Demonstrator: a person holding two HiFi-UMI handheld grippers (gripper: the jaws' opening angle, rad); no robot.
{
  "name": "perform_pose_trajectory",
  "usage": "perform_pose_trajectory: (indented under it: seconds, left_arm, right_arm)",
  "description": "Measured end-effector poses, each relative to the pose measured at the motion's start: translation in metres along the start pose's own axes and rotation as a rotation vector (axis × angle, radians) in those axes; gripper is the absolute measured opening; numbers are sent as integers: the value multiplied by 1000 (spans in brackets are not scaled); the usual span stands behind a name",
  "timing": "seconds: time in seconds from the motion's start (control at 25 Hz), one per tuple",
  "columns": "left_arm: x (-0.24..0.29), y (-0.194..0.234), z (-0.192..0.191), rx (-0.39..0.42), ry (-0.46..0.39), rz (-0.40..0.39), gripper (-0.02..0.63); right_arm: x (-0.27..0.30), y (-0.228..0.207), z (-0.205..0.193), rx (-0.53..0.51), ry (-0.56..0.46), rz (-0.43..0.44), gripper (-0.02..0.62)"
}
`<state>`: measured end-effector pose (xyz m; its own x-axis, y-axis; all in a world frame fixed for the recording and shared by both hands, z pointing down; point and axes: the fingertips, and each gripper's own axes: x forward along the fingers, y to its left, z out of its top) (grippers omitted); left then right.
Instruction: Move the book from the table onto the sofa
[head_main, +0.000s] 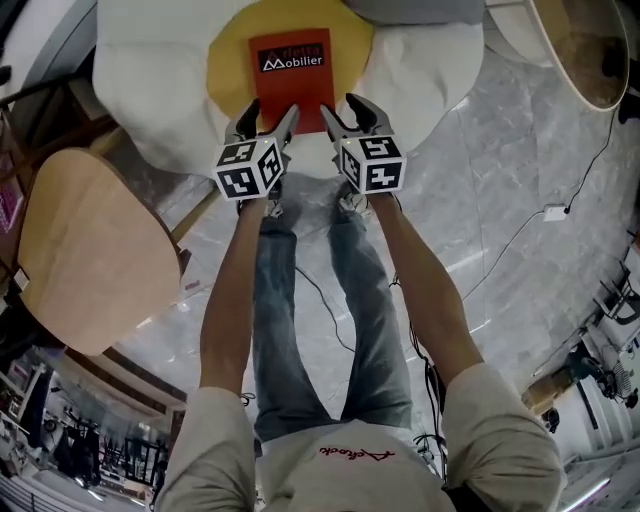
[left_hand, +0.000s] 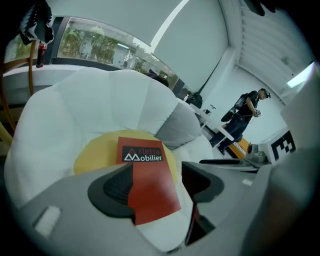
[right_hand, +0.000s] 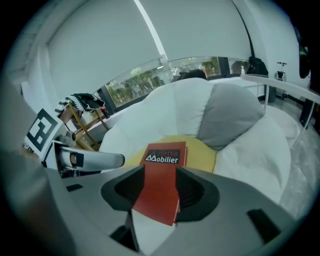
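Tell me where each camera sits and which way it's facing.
Head view: on the person's head, facing steeply down at the red book on the sofa; arms, legs, left tongs and right tongs show.
Left gripper view: rides the left tongs, looking along their open jaws at the book.
Right gripper view: rides the right tongs, facing the book likewise.
Shared: every view shows the book.

1. The person's left arm (head_main: 228, 300) and right arm (head_main: 430, 290) stretch forward, nearly parallel, forearms bare.
2. The left hand-held gripper (head_main: 271, 112) tilts downward, with its jaws standing wide apart.
3. The right hand-held gripper (head_main: 342, 108) hangs just beside it at the same tilt, jaws apart too.
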<state>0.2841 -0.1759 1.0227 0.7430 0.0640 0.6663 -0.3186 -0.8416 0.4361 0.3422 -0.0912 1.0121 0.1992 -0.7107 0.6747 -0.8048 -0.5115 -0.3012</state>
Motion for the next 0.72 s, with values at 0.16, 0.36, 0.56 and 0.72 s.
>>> perform_pose_trajectory:
  seconds: [0.16,0.36,0.56,0.72]
  left_arm:
    - [-29,-28,11,-5,-13,-26,259]
    - [-68,-60,27,-11,-31,-72,93]
    - [-100,-81,47,55,-53,-71,9]
    - [-122,-100,71,99,-79,-94,9]
  right_arm:
    - [-31,15,22,-24,-21,1,97]
    - [-72,32,48,-27,-59,12,23]
    - [-109,45,67,-28,-87,4,11]
    - [-138,53,90,-40,-126,-12,11]
